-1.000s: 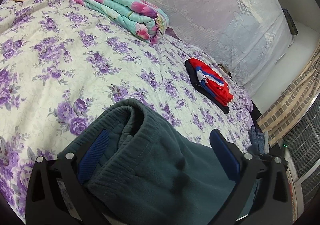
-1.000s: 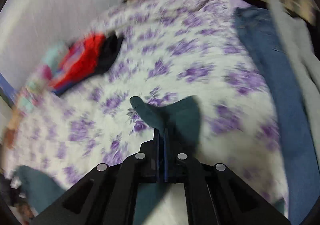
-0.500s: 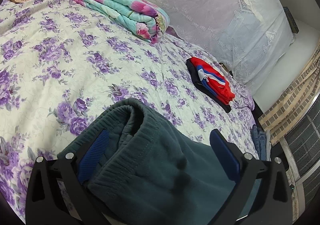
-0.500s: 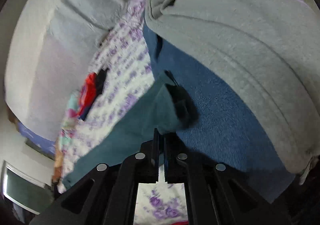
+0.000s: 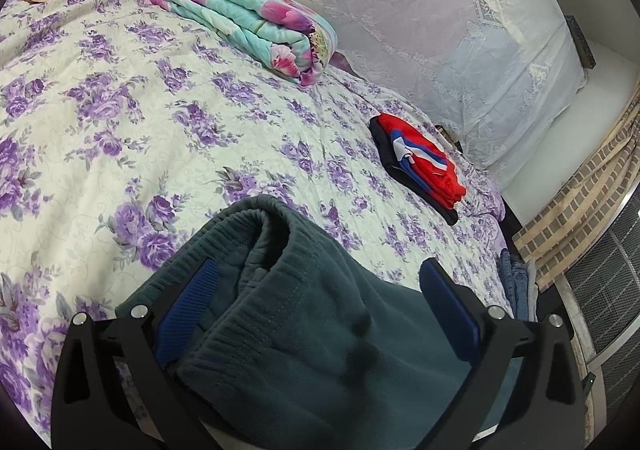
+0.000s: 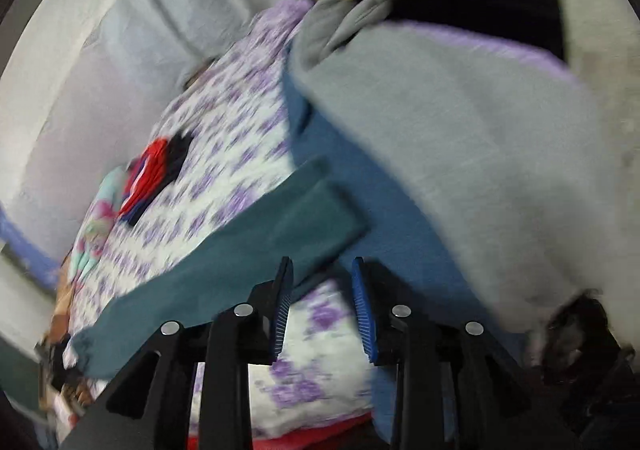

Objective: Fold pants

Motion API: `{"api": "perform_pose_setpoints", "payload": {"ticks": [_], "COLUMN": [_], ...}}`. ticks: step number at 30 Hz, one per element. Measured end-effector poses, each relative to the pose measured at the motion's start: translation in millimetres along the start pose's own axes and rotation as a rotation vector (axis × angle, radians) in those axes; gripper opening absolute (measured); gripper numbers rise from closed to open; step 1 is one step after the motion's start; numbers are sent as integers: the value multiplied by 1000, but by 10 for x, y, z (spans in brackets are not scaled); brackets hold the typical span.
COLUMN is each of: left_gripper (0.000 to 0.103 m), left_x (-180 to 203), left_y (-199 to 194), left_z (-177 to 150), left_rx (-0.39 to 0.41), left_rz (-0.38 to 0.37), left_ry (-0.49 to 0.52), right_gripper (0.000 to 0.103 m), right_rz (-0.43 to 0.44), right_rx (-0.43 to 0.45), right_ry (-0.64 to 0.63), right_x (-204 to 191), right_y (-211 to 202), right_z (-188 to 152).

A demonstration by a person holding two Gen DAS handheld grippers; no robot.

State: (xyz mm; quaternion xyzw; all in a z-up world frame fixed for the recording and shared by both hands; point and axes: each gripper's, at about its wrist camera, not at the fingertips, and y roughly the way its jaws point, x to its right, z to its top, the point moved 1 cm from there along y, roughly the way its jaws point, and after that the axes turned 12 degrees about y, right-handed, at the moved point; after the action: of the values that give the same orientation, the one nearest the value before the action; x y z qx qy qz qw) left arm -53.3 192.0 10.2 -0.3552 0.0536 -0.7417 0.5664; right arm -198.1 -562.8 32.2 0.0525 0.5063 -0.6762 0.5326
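So the dark teal sweatpants (image 5: 320,338) are laid out long across the floral bedspread (image 5: 120,122), waistband end bunched up between the fingers of the left gripper (image 5: 320,310). Its jaws are spread wide around the elastic, not pinching it as far as I can tell. The right gripper (image 6: 322,302) is partly open with nothing in it, sitting just behind the leg cuff (image 6: 320,210), which lies partly over some blue jeans (image 6: 400,242). Looks like the lay-flat step to me. Next up is probably clamping both ends and bringing cuff to waistband.
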Motion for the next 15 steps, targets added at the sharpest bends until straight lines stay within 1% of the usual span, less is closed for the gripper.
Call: {"api": "perform_pose_setpoints", "payload": {"ticks": [2, 3, 5, 6, 7, 8, 9, 10, 11, 12, 13, 14, 15], "left_gripper": [98, 98, 98, 98, 98, 98, 98, 98, 98, 98, 98, 97, 97], "left_x": [0, -4, -15, -16, -21, -52, -164, -255, -357, -449, -457, -442, -423], "left_y": [-10, -12, -5, -8, -26, -56, -107, -126, -133, -157, -189, -215, -236], "left_z": [3, 9, 32, 50, 65, 83, 110, 119, 123, 118, 115, 113, 104], "left_rx": [-4, -7, -19, -23, -20, -18, -14, -12, -22, -24, -16, -14, -15], "left_rz": [-1, 3, 28, 75, 143, 246, 324, 291, 245, 204, 204, 228, 245], "left_ry": [5, 12, 21, 36, 48, 48, 8, -27, -64, -94, -86, -68, -52], "right_gripper": [31, 31, 31, 31, 31, 32, 32, 33, 36, 36, 36, 37, 36], "right_rz": [79, 104, 116, 140, 152, 161, 154, 136, 87, 56, 62, 61, 56], "right_rx": [-10, -11, -22, -51, -69, -105, -133, -153, -215, -257, -232, -230, -245], "right_ry": [-51, -120, -258, -342, -376, -436, -491, -531, -593, -632, -673, -705, -702], "right_x": [-126, -292, -625, -850, -938, -1086, -1189, -1246, -1288, -1254, -1218, -1193, -1176], "right_y": [-53, -47, 45, 148, 195, 318, 434, 514, 683, 770, 728, 661, 602], "right_z": [-75, -160, -320, -455, -518, -634, -739, -811, -963, -1060, -1129, -1164, -1150]}}
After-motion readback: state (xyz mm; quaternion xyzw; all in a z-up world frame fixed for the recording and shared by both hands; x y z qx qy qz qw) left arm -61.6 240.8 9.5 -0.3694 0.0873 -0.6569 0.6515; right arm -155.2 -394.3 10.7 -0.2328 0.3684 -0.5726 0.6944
